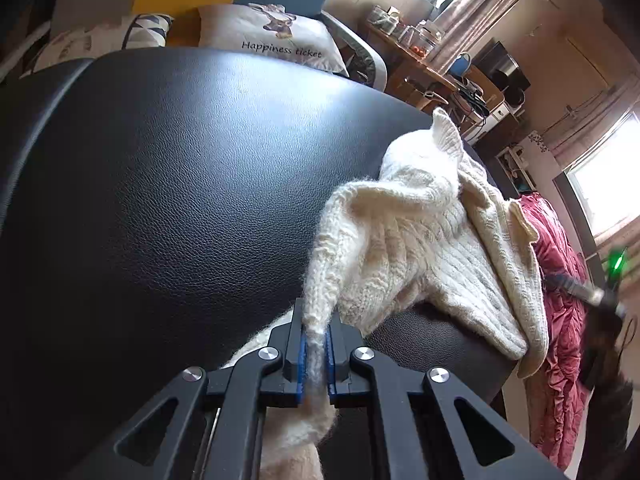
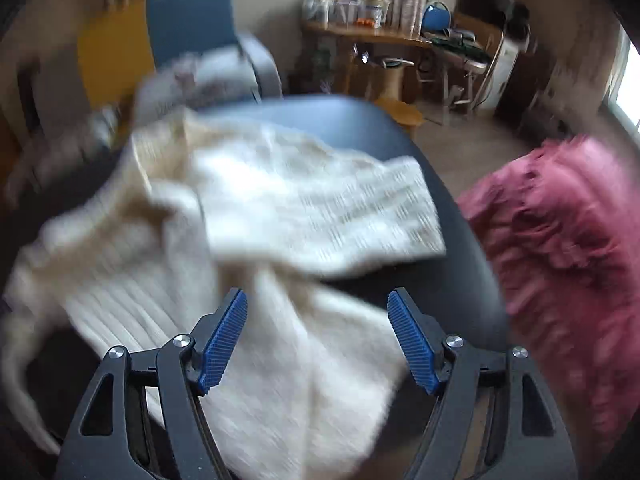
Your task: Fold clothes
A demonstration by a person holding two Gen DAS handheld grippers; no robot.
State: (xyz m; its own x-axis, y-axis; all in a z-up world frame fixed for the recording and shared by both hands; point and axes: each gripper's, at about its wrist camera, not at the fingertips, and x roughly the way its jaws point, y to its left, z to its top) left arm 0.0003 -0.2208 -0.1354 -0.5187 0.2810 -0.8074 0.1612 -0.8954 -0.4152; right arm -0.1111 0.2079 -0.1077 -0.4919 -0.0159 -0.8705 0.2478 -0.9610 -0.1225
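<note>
Two grippers worked over one cream knitted sweater (image 1: 404,240) that lay crumpled on a black leather surface (image 1: 168,184). The left gripper (image 1: 316,344) had its blue pads (image 1: 301,364) pressed together on a fuzzy strip of the sweater's edge, and the pinched knit ran up from between the fingers toward the bunched body of the garment. From that view, most of the sweater sat toward the right side of the black surface, with part of it draped over the near edge.

The right gripper (image 2: 318,336) was spread wide, its two blue ribbed pads (image 2: 224,344) well apart with nothing between them. It hovered above the sweater (image 2: 304,208), whose upper layer lay folded across the rest; whether the fingers touched the cloth could not be told, as the right wrist view was blurred.

Just beside the black surface, on its right, lay a crumpled dark pink garment (image 2: 560,248). Beyond the surface sat a pillow printed with "Happiness ticket" (image 1: 272,36), and farther back a cluttered wooden desk (image 2: 368,34) stood near the curtains.
</note>
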